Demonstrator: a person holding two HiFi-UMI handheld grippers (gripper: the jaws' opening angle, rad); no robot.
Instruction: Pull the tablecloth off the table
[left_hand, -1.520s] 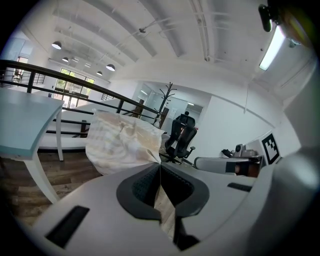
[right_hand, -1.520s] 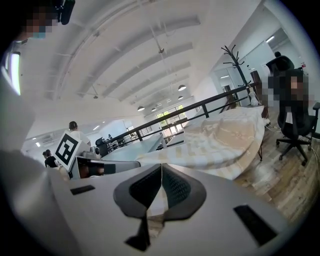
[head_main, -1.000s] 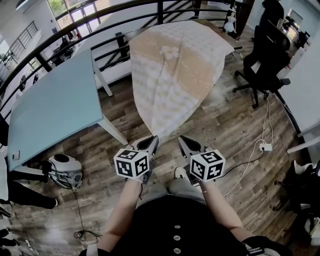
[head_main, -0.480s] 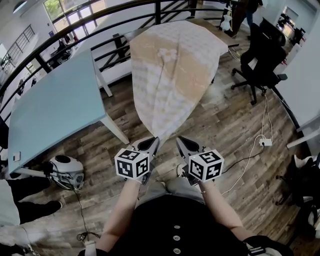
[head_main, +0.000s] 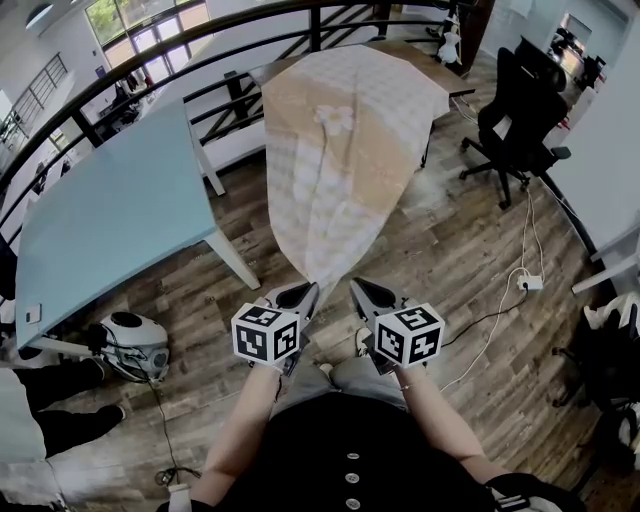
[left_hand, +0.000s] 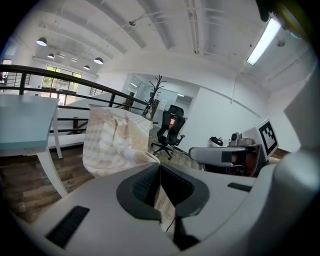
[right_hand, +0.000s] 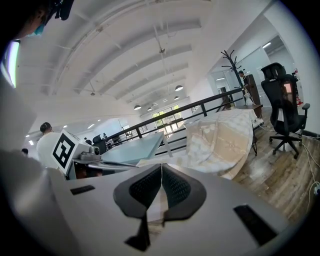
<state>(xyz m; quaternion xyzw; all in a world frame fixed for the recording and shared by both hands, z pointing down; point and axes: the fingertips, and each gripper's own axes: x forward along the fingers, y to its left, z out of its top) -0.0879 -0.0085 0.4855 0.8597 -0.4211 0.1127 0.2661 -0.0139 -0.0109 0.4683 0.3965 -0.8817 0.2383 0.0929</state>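
Partly done. Clamped tight on hem of checked tablecloth (head_main: 340, 150) with left gripper (head_main: 300, 292) and right gripper (head_main: 362, 288); ahead of both, remainder draped over table (head_main: 425, 55).

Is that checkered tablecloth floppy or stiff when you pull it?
Probably floppy: the tablecloth sags and folds between the table and the left claw and right claw. Likely light, since two small pinches hold it up. It should slide rather than tip.

No words, brands or numbers legible anywhere, only black-and-white square patterns on the marker cube (head_main: 265, 334) of the left gripper (head_main: 305, 290) and on the marker cube (head_main: 410, 335) of the right gripper (head_main: 357, 287), no letters or digits in them
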